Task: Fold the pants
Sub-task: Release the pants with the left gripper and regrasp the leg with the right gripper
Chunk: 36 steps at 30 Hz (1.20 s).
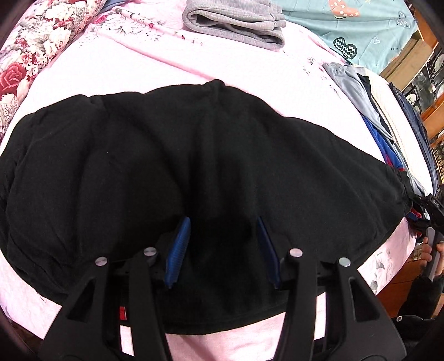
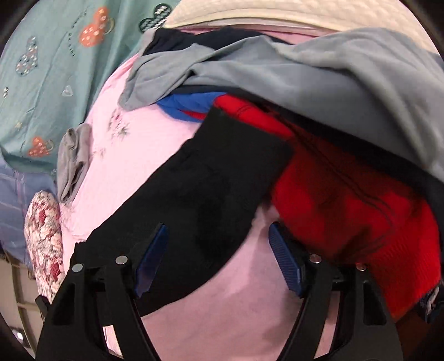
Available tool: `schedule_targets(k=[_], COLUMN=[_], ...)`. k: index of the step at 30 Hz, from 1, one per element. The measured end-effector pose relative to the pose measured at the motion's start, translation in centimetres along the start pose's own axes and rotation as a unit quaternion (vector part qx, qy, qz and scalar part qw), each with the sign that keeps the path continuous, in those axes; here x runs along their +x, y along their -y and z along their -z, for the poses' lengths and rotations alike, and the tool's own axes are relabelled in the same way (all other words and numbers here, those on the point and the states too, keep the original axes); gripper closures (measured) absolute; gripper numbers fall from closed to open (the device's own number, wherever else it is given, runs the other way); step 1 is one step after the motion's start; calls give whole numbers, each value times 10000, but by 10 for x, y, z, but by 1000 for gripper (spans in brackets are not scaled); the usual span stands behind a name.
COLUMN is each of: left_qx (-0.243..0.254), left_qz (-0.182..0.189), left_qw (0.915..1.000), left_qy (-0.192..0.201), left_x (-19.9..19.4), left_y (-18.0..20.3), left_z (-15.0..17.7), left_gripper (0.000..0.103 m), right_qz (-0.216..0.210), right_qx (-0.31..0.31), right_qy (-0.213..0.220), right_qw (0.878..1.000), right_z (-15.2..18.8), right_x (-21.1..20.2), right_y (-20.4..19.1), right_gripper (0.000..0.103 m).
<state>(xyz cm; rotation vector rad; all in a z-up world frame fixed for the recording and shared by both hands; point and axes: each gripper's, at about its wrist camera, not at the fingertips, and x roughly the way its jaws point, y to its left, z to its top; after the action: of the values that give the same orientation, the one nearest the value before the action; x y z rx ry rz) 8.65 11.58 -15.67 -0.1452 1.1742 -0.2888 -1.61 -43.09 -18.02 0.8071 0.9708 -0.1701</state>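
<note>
Black pants (image 1: pixel 166 172) lie spread across the pink bedsheet (image 1: pixel 155 66), folded into a wide band. My left gripper (image 1: pixel 223 222) is open, its blue pads (image 1: pixel 177 250) just over the near middle of the pants. In the right wrist view one end of the black pants (image 2: pixel 222 188) lies on the pink sheet (image 2: pixel 222 300). My right gripper (image 2: pixel 217 230) is open over that end, its left finger above the black cloth, its right finger (image 2: pixel 285 261) beside a red garment (image 2: pixel 347 200).
Folded grey pants (image 1: pixel 236 22) lie at the far side of the bed. A pile of clothes (image 1: pixel 388 122) lies along the right edge, with grey cloth (image 2: pixel 305 69) and blue cloth (image 2: pixel 188 104) on top. A floral pillow (image 1: pixel 33 50) is at far left.
</note>
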Motion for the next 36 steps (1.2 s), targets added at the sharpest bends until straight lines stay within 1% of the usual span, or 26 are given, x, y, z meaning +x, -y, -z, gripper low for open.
schedule_targets(k=[3,5,6,7,8,9,10,11,14,15,17,19,21,24,27,29,30,31,32,33,35,36], left_qx=[-29,-45,-51,-51,-39,-20,-2,18,158,295,587,924,1156,1420,1740,1728,1699,1662,1636,1687,1919,2024], left_qz=[27,28,28,26,20,6,-14,-50,-121,-95,10,220,542,831,1184,1301,1328,1363,1362,1311,1080,1029], left_qw=[10000,10000,10000,10000,10000,10000,10000,10000,9998,9995,9983,9955,9916,9851,9750,9719,9708,9695,9690,9716,9718,9705], left_qy=[-11,-8,-6,0,2,-5,-19,-44,-91,-54,17,-1,-180,-505,-711,-924,-1051,-1176,-1256,-1019,-840,-807], left_x=[0,0,0,0,0,1,1,1,-1,-4,-9,-7,7,38,65,91,103,116,126,126,123,121], left_y=[-2,-2,-2,-2,-1,0,1,2,12,23,49,87,129,193,259,289,297,305,310,315,327,331], left_z=[-1,-1,-1,0,0,-1,-1,-2,-8,-12,-19,-29,-40,-50,-51,-52,-52,-52,-47,-44,-39,-34], left_gripper=[53,53,53,53,53,53,53,53,55,55,55,54,54,55,55,71,87,90,90,90,90,90], right_qz=[-134,-188,-215,-245,-277,-343,-466,-480,-300,-188,-96,57,147,72,13,-43,-76,-120,-157,-188,-192,-177], right_qx=[-157,-37,21,93,131,174,257,277,-55,-170,-267,-389,-419,-370,-518,-565,-577,-586,-592,-612,-687,-710], right_qy=[-70,-12,-6,6,5,-5,-36,28,449,576,670,639,515,367,350,337,327,320,322,327,377,394], right_qw=[9998,9998,9998,9997,9995,9993,9986,9985,9985,9980,9974,9972,9977,9986,9980,9978,9978,9977,9976,9974,9967,9965], right_z=[-6,-15,-17,-20,-22,-23,-24,-23,-18,-16,-14,-12,-13,-15,-15,-15,-15,-15,-15,-14,-12,-12], right_x=[12,17,19,22,24,26,29,27,5,-3,-11,-13,-6,3,2,-1,-3,-5,-6,-8,-10,-11], right_y=[-7,-6,-5,-4,-2,0,3,4,-12,-18,-24,-26,-22,-12,-14,-15,-15,-15,-16,-17,-21,-23], right_gripper=[28,29,35,49,58,83,84,85,86,86,86,86,86,86,86,86,86,86,86,86,86,86])
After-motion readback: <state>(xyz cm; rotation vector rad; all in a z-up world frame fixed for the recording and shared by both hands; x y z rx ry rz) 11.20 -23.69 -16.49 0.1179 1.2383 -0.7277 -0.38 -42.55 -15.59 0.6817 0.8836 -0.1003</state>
